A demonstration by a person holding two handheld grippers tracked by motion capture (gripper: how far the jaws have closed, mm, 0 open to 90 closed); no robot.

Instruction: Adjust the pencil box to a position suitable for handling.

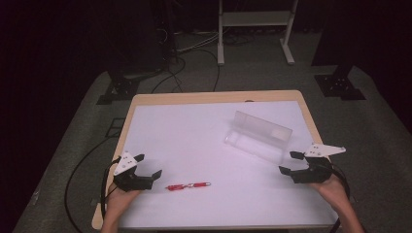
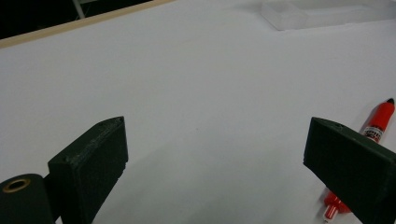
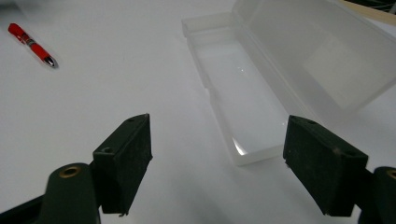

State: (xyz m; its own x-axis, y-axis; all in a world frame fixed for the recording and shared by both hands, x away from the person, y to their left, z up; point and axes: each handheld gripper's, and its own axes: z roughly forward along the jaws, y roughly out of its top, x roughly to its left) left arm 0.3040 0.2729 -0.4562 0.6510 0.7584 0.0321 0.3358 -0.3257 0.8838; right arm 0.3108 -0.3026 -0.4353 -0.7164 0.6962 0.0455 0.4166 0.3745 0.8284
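Both grippers are wide and empty: the left gripper (image 1: 147,170) sits beside the red pen (image 1: 188,185) on the bench (image 1: 194,131), the right gripper (image 1: 290,162) near the open clear case (image 1: 257,136). A glancing jaw could roll the pen away, or nudge the light case

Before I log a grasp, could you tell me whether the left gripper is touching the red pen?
Apart. The high view shows bare white table between the left gripper and the red pen, which lies flat, off to its side.

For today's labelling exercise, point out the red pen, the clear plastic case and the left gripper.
red pen (image 1: 188,185), high view, middle of its barrel.
clear plastic case (image 3: 243,98), right gripper view, floor of the open tray.
left gripper (image 1: 148,165), high view, midway between its open jaw tips.
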